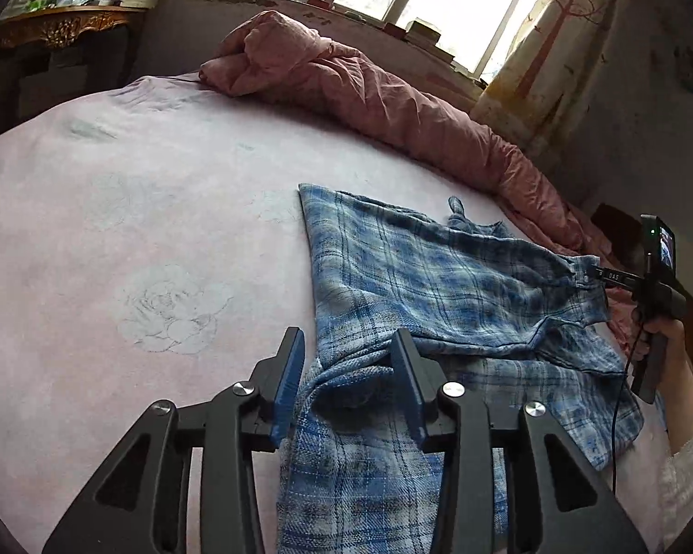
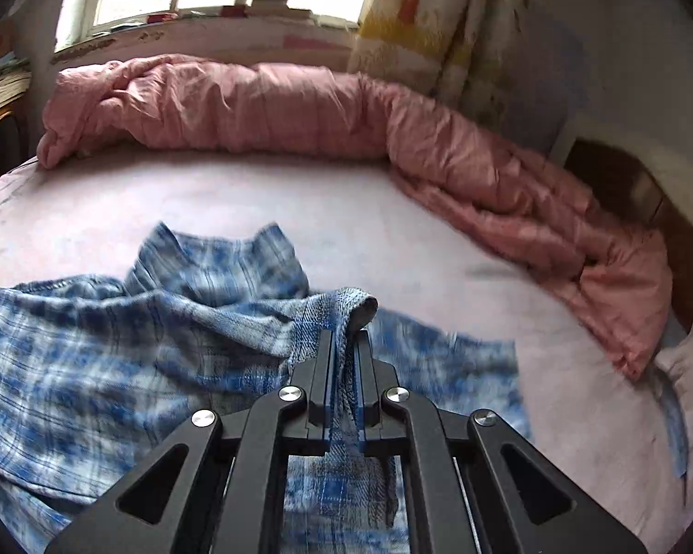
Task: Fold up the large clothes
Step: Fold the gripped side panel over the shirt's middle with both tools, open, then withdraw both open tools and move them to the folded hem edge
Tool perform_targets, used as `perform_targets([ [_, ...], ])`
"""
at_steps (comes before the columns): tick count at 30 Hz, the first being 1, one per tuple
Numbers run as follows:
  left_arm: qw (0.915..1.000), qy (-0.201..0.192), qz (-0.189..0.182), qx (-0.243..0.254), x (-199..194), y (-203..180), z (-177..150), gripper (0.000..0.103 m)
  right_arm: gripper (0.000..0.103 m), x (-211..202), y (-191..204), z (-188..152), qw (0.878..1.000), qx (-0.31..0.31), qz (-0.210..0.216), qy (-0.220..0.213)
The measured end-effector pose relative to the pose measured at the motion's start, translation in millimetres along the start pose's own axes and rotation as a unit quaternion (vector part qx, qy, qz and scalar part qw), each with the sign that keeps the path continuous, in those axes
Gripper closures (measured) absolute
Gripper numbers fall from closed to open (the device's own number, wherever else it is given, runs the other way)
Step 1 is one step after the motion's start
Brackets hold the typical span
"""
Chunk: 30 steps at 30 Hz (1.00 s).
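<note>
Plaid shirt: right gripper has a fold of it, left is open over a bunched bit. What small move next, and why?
Probably close the left gripper on the bunched plaid shirt between its open fingers. The right gripper already pinches a fold, so a second grip would let both hands lift and spread it.

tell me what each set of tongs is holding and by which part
The right tongs are shut on a bunched edge of the blue plaid shirt. The left tongs are open over the shirt, holding nothing.
</note>
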<state>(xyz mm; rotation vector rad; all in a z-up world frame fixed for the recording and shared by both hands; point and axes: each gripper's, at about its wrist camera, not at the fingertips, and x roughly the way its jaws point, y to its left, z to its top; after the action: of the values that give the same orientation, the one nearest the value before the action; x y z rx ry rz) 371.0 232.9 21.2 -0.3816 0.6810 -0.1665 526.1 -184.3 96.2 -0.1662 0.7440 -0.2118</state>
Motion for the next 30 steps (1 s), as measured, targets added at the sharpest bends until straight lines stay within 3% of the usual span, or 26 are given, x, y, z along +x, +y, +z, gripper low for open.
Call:
perform_targets([
  [4,0.9999,0.001,0.009,0.010,7,-6,0,0.061,0.090,16,-18,-26,0.998,0.033,0.032,0.031],
  [5,0.9999,0.000,0.011,0.011,9,-6,0,0.060,0.075,15,-22,-31,0.998,0.039,0.039,0.026],
  [6,0.9998,0.000,0.013,0.013,10,-7,0,0.059,0.044,13,-26,-34,0.998,0.043,0.040,0.020],
  [7,0.9998,0.000,0.013,0.013,11,-6,0,0.058,0.031,9,-31,-36,0.998,0.048,0.039,0.005],
  [8,0.9998,0.001,0.014,0.013,12,-6,0,0.054,0.026,4,-35,-38,0.998,0.052,0.033,-0.011],
  [10,0.9998,-0.001,0.018,0.012,11,-6,-1,0.044,0.026,-4,-44,-40,0.998,0.057,0.034,-0.021],
  [14,0.9998,-0.007,0.015,-0.006,8,-6,0,0.021,0.024,-29,-70,-54,0.992,0.091,0.080,-0.034],
  [17,0.9999,-0.009,-0.005,-0.005,1,-13,1,0.021,0.014,-58,-86,-87,0.988,0.106,0.096,-0.060],
  [19,0.9998,-0.015,0.011,0.007,-6,-22,0,0.021,0.014,-80,-96,-114,0.985,0.124,0.104,-0.063],
  [22,0.9982,-0.021,0.042,0.036,-20,-43,-5,0.021,0.014,-111,-109,-140,0.975,0.144,0.151,-0.073],
  [25,0.9970,-0.044,0.030,0.056,-45,-68,-10,0.021,0.014,-139,-117,-154,0.967,0.168,0.170,-0.093],
  [27,0.9949,-0.068,0.022,0.070,-65,-87,-12,0.020,0.014,-159,-119,-162,0.966,0.178,0.151,-0.110],
  [30,0.9902,-0.109,0.017,0.085,-93,-111,-16,0.004,0.014,-191,-111,-176,0.982,0.148,0.031,-0.113],
])
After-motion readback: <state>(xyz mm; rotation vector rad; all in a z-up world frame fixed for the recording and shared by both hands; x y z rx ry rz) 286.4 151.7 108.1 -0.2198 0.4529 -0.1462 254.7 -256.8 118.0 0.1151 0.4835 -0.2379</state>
